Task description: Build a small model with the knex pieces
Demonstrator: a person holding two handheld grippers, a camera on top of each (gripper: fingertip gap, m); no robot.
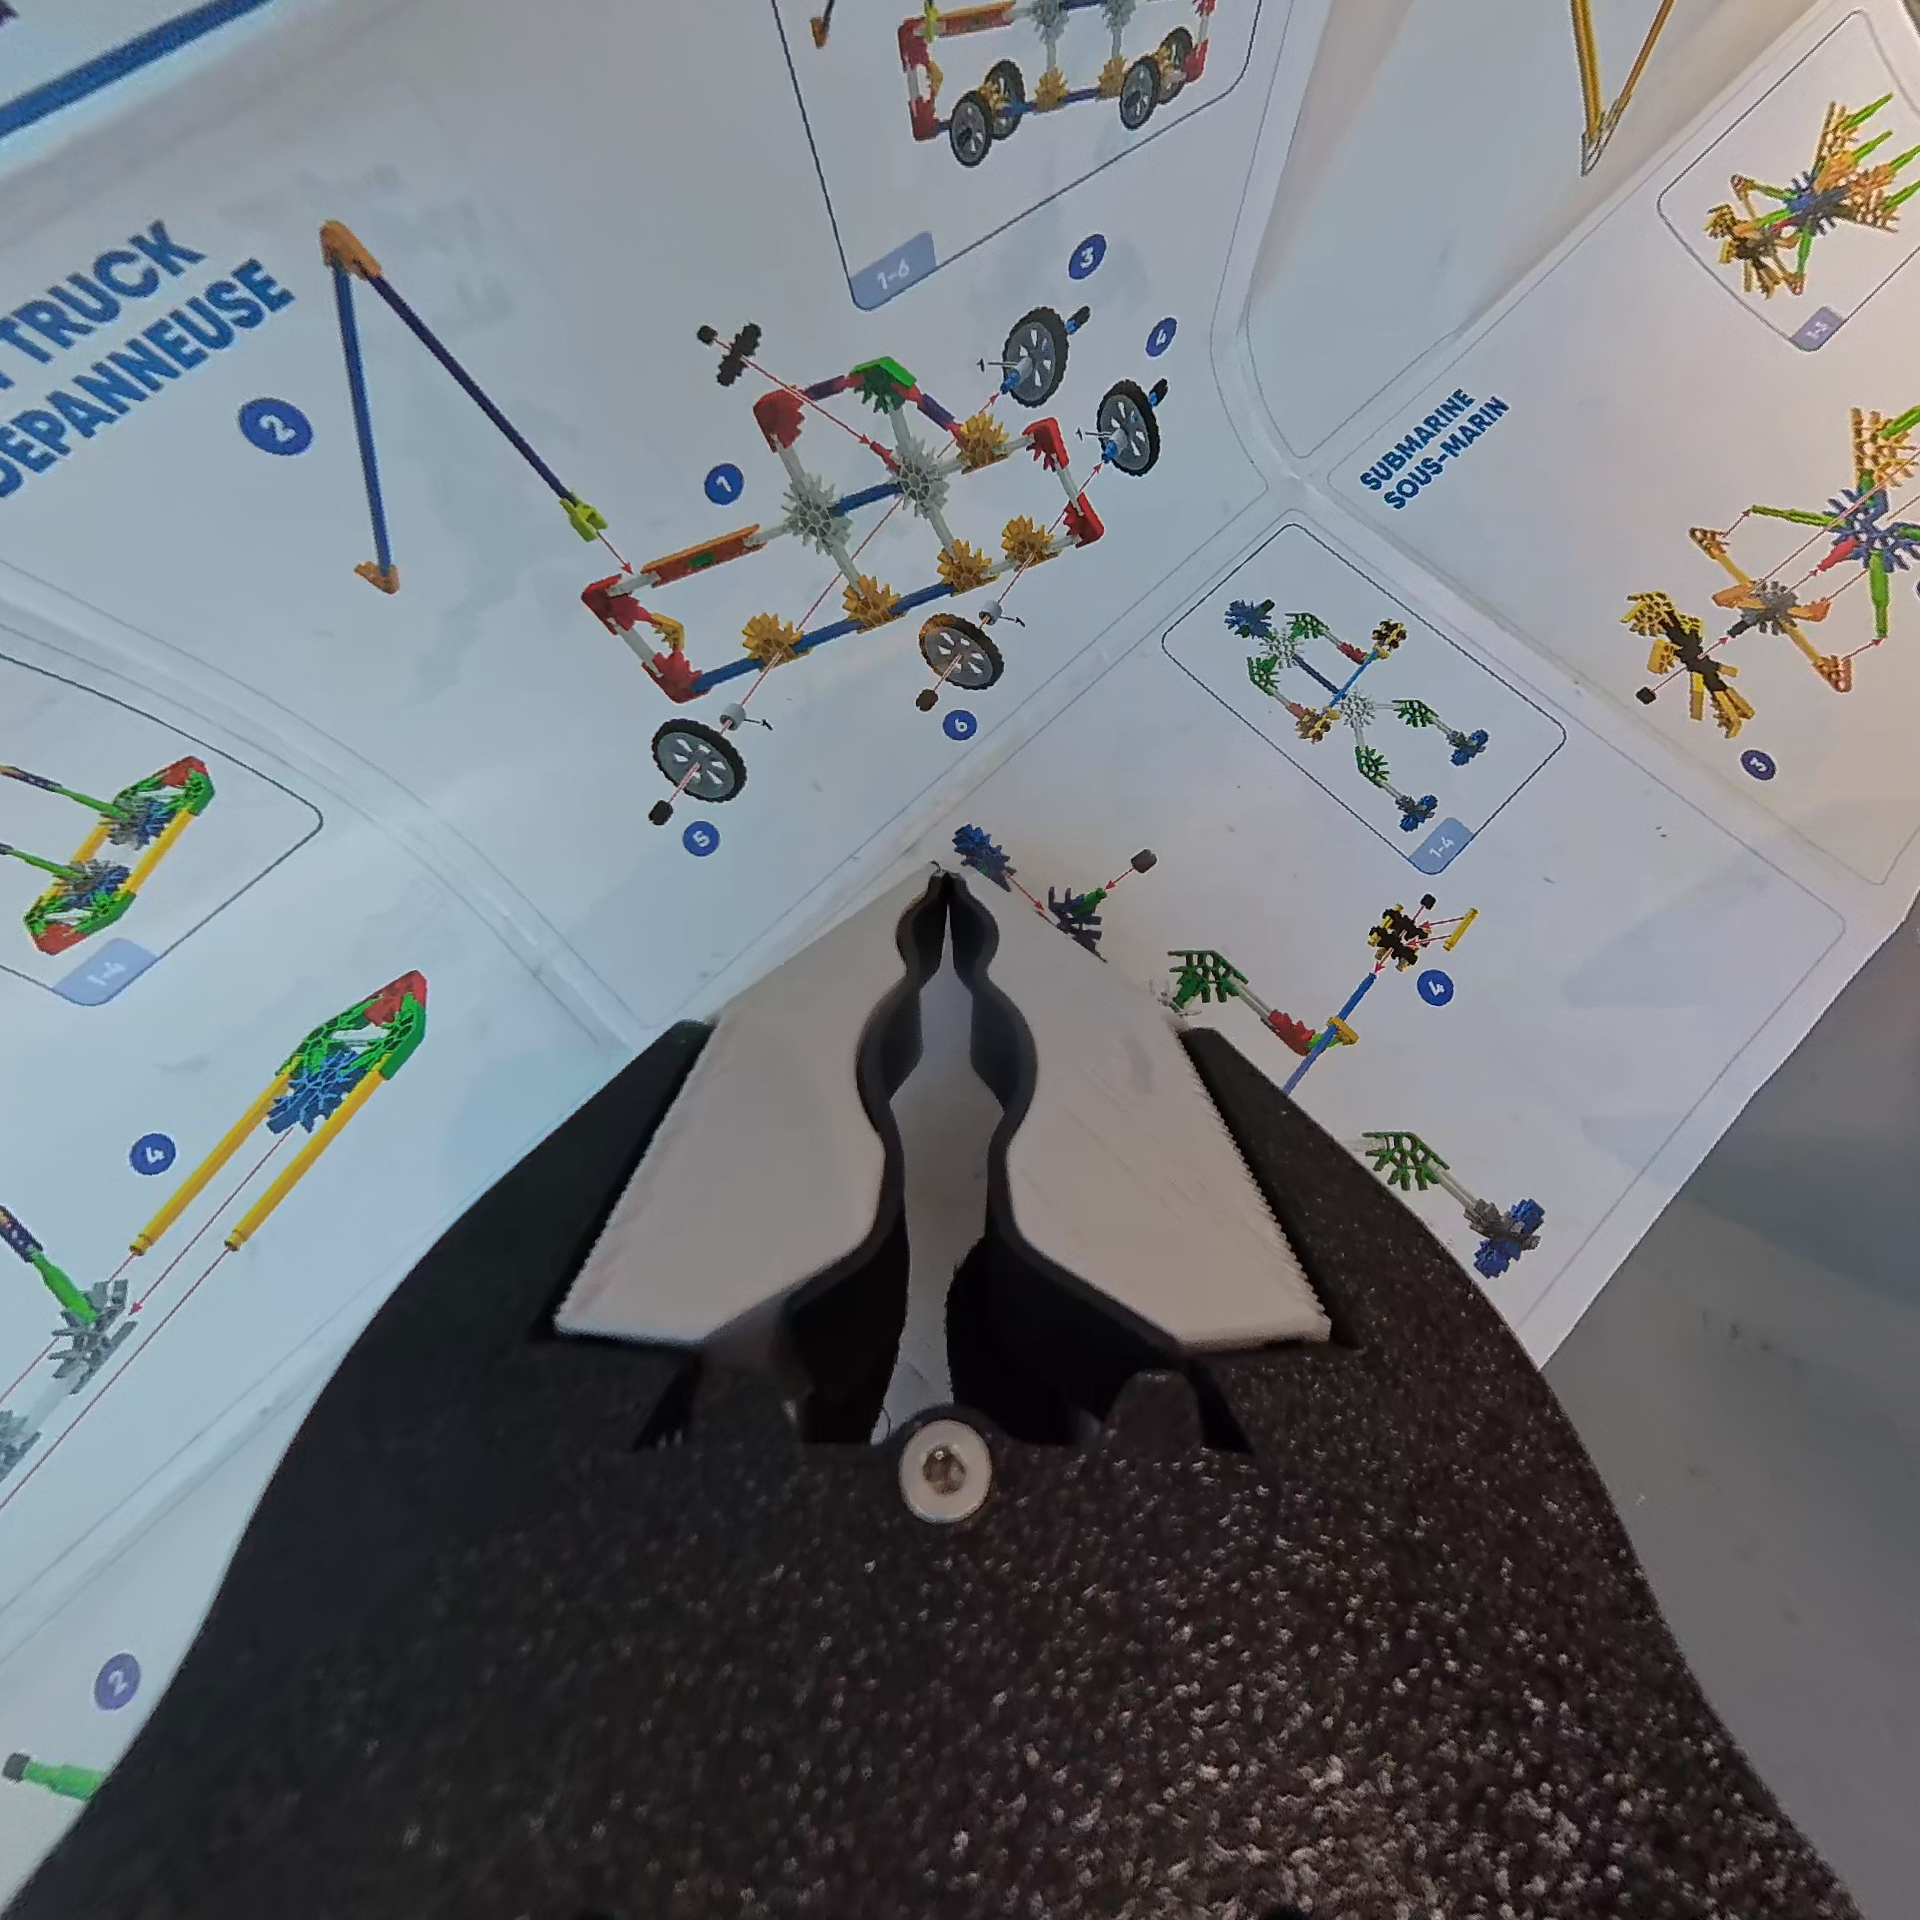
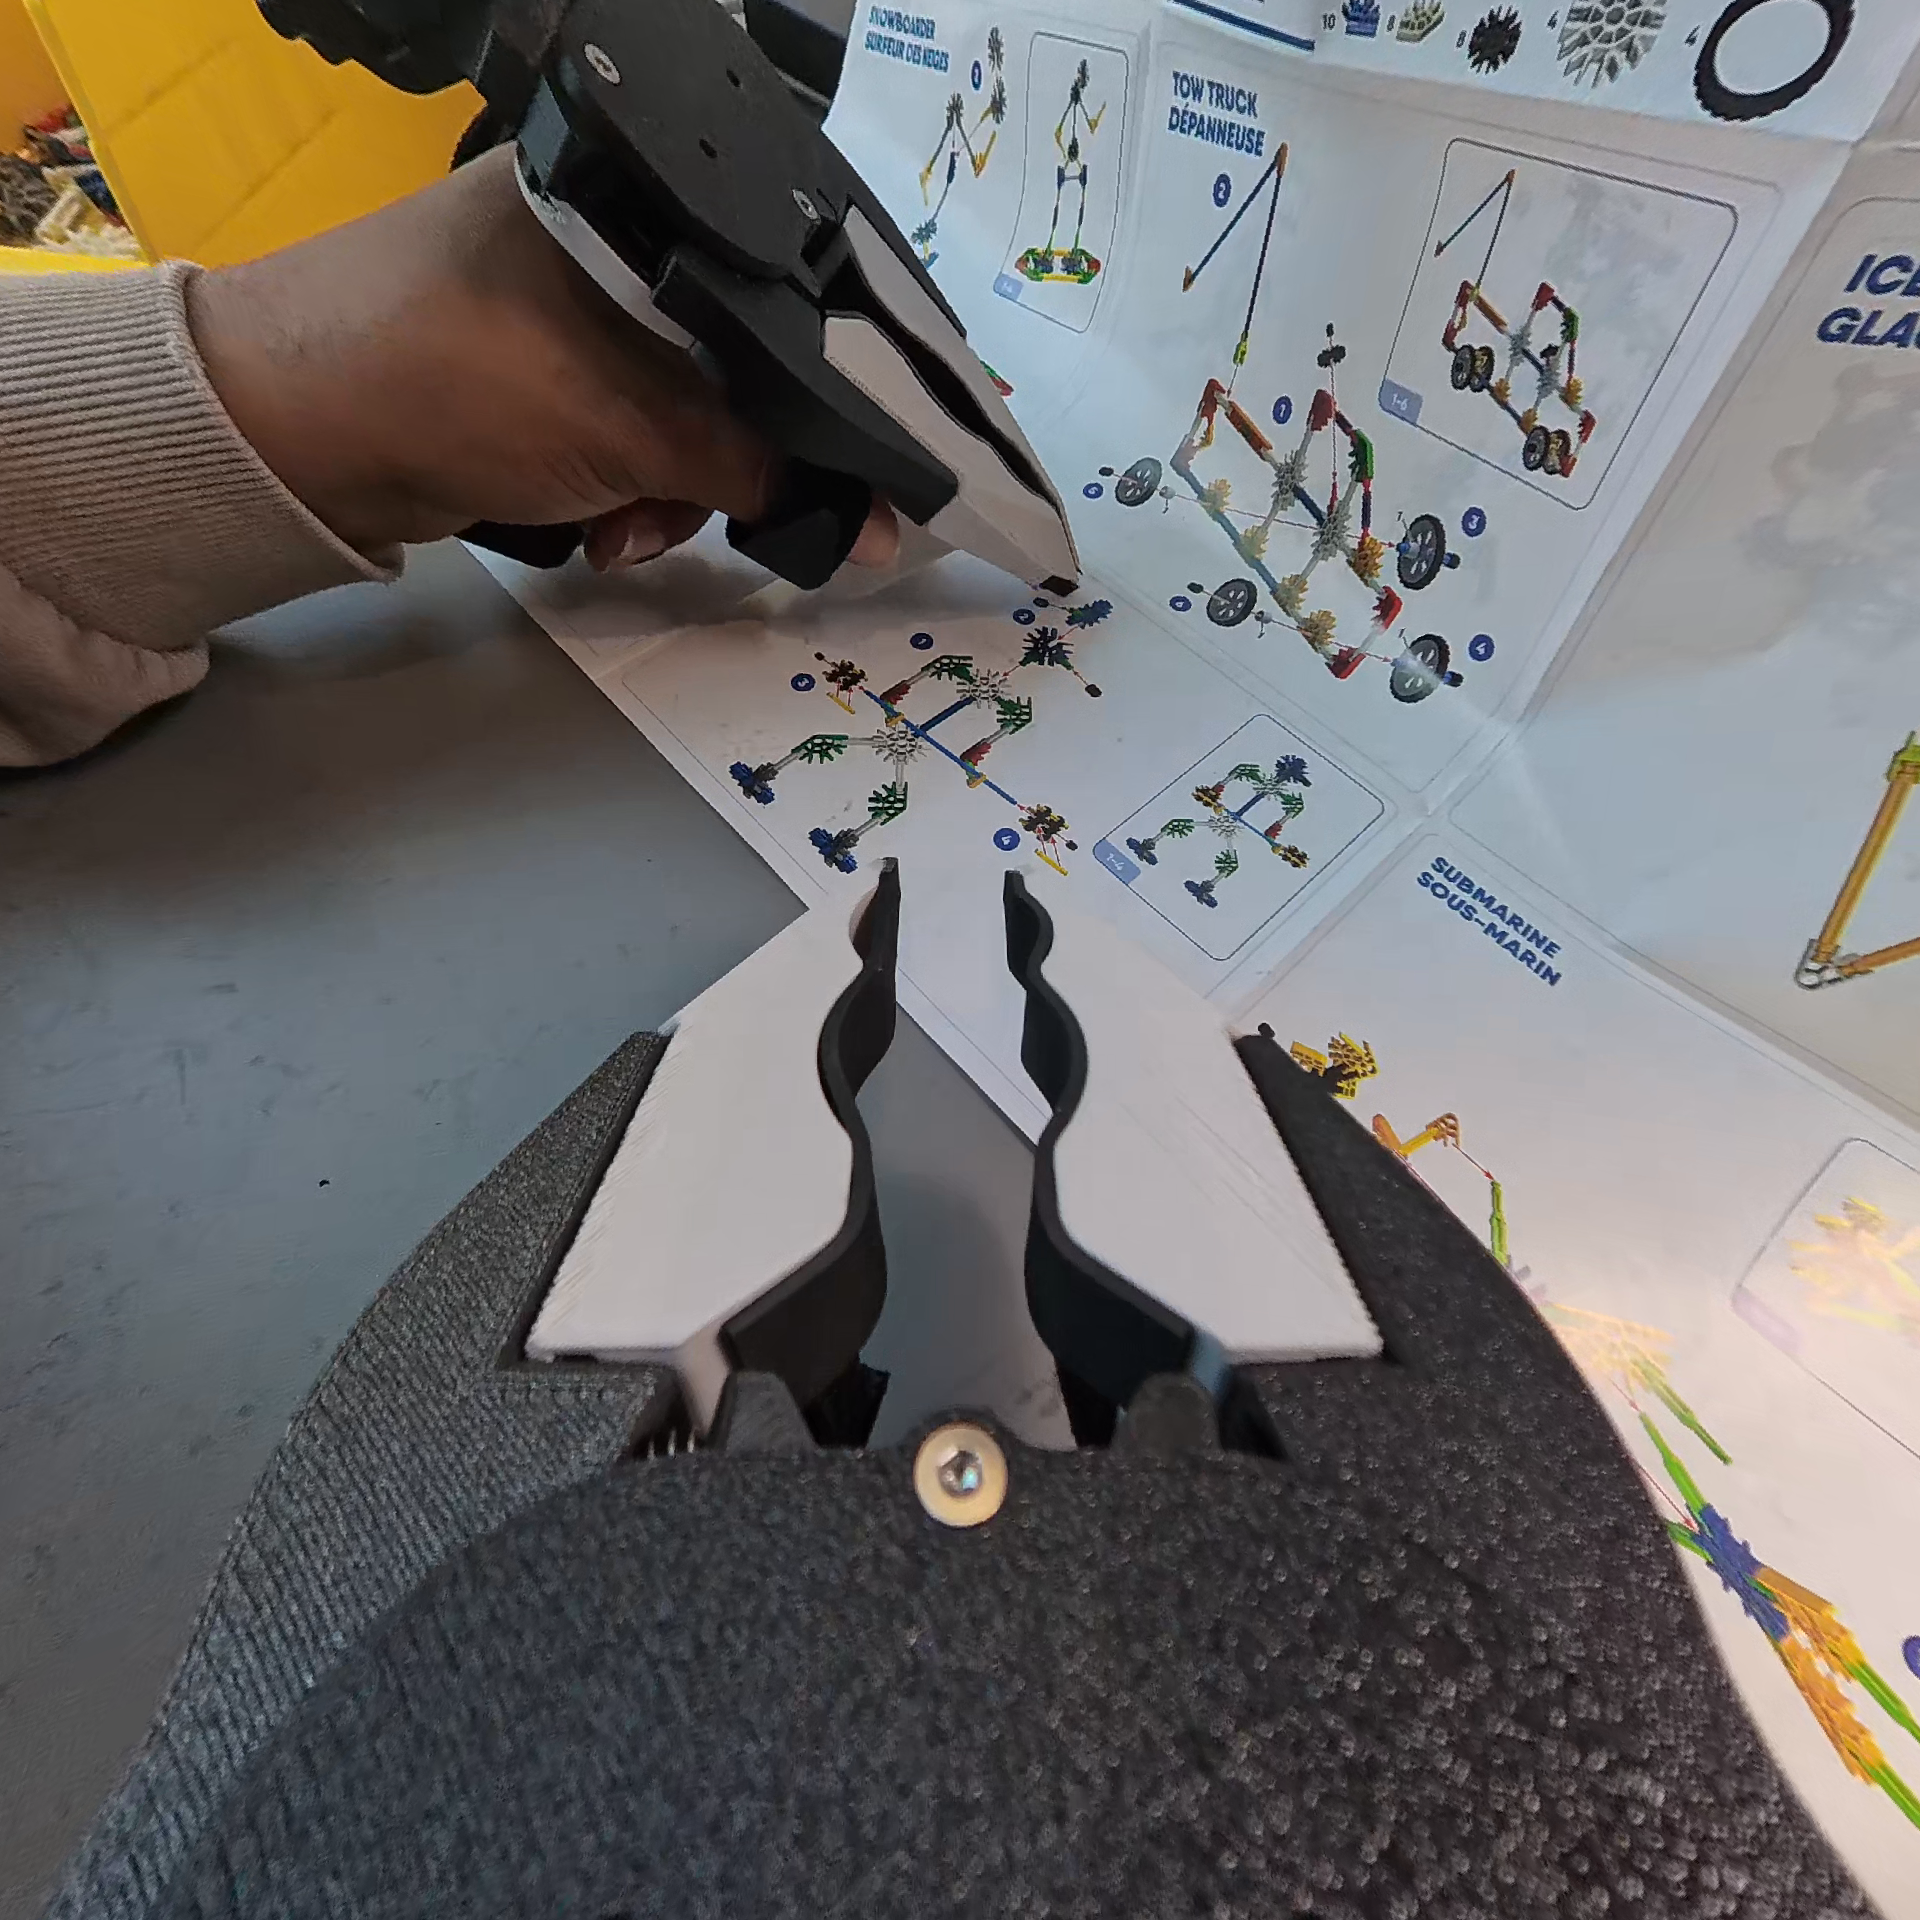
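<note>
We see the left gripper [image 1: 948, 883] pinched closed, tips on the sheet [image 1: 520, 436]; the right gripper [image 2: 945, 883] hovers part-open, empty, over the sheet's bench-side edge.

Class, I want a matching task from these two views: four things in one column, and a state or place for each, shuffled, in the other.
Things:
1. left tongs
2. right tongs
3. instruction sheet
4. yellow bin

States or places:
A. unfolded, creased, lying on the grey table
B. tips together, down at the paper
C. behind the person's hand, far corner
D. tips apart, at the sheet's edge

Pairs: 1-B, 2-D, 3-A, 4-C
</note>
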